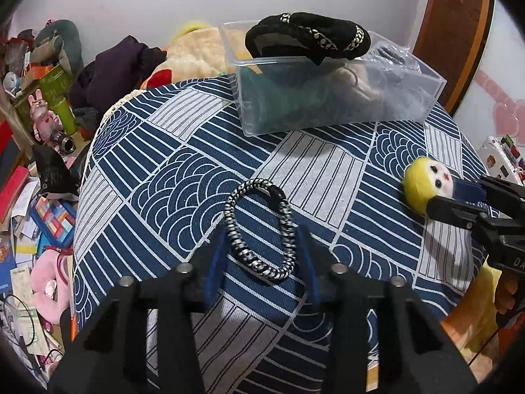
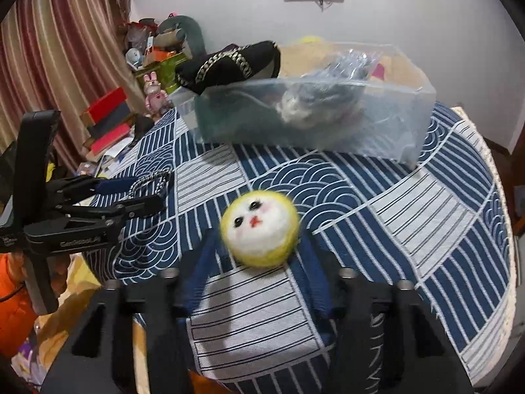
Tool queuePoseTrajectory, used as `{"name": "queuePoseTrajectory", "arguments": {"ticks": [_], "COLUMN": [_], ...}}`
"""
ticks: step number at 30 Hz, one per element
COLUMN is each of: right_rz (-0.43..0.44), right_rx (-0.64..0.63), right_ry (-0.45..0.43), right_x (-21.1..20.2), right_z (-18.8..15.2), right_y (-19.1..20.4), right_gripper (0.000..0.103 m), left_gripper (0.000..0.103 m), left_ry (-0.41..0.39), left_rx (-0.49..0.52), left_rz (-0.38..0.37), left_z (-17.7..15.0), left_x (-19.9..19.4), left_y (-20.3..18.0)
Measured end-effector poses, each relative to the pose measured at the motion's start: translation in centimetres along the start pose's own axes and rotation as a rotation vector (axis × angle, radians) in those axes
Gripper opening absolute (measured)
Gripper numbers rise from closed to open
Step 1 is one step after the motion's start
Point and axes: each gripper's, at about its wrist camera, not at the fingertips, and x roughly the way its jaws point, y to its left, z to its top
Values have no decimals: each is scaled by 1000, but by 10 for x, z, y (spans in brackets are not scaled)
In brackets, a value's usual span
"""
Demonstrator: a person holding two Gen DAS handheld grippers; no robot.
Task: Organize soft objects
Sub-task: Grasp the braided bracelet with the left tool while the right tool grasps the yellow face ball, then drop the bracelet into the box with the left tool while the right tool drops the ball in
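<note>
A black-and-white braided band (image 1: 259, 229) lies on the blue patterned tablecloth (image 1: 170, 177), between the open fingers of my left gripper (image 1: 261, 246); the fingers stand on either side, not closed on it. A yellow felt ball with a white face (image 2: 259, 228) sits between the open fingers of my right gripper (image 2: 256, 252); it also shows in the left wrist view (image 1: 426, 184). The left gripper (image 2: 151, 190) and the band (image 2: 147, 180) show at the left of the right wrist view. A clear plastic box (image 1: 328, 95) holds soft items, with a black headband (image 1: 308, 37) on top.
The box (image 2: 311, 115) stands at the far side of the round table. Clutter, boxes and plush toys (image 1: 46, 115) lie on the floor to the left. A striped curtain (image 2: 59, 49) hangs at the left. A wooden door (image 1: 459, 32) is at the far right.
</note>
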Motion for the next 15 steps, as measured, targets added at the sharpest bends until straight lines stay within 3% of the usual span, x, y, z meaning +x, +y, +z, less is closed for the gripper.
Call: {"name": "queuePoseTrajectory", "arguments": {"ticks": [3,6,15], "right_rz": [2,-4,-40], "right_rx": [-3,-5,1], "right_ry": [-26,-56,-170], "right_x": [-6,-14,-42], "right_z": [1,4,28], "right_y": [-1,-1,-6], "right_gripper": [38,38,38], "left_gripper": [17,7,6], "left_ry": [-22,-43,-224], "left_rx": [15,22,37], "left_rz": [-2,-8,-19], "left_z": [1,4,40], "left_x": [-6,-11,-59], "left_y": [-1,-2,-10]}}
